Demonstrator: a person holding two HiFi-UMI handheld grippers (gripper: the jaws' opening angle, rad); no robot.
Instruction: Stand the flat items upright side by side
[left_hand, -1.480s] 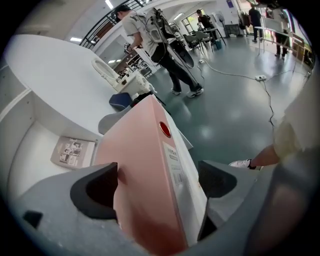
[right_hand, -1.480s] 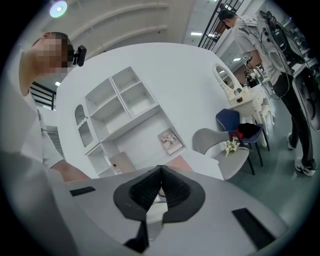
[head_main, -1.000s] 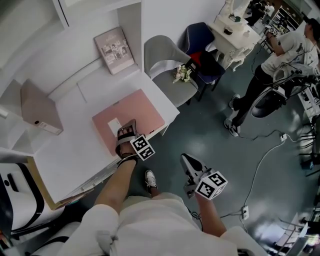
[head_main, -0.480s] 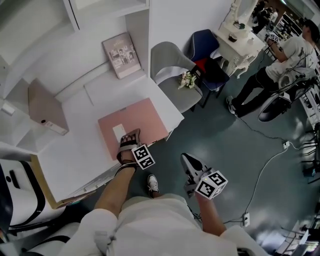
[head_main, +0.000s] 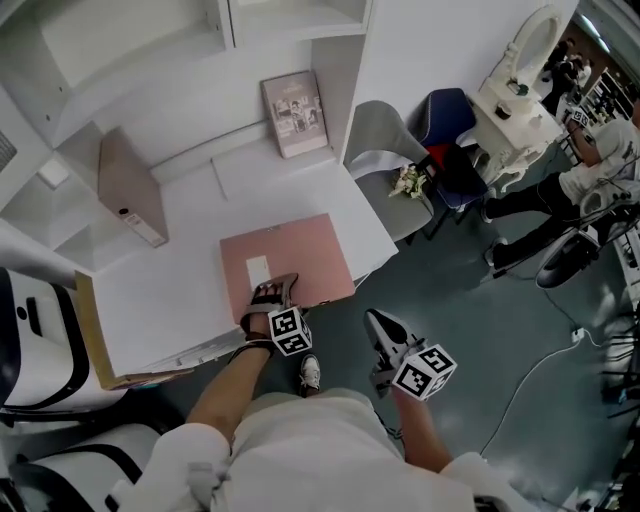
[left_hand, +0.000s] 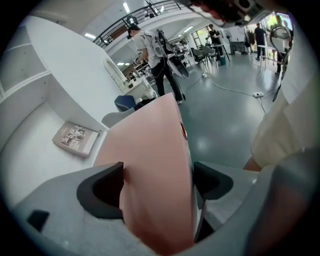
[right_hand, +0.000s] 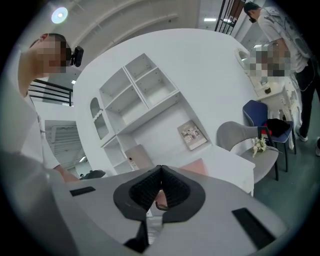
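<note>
A pink folder lies flat on the white desk, at its front edge. My left gripper reaches over that near edge. In the left gripper view the pink folder fills the gap between the jaws, which are closing; a thin gap remains at the right pad. A beige binder stands upright at the left. A thin book leans against the back wall, with a white flat sheet lying in front of it. My right gripper hangs off the desk over the floor, shut and empty.
White shelves rise behind the desk. A grey chair and a blue chair stand to the right, with a small bouquet on the grey seat. Cardboard lines the desk's left edge. A person stands far right.
The head view has swung, so the desk now sits further right and lower. My left gripper has stayed at the pink folder's near edge. The right gripper has not moved.
</note>
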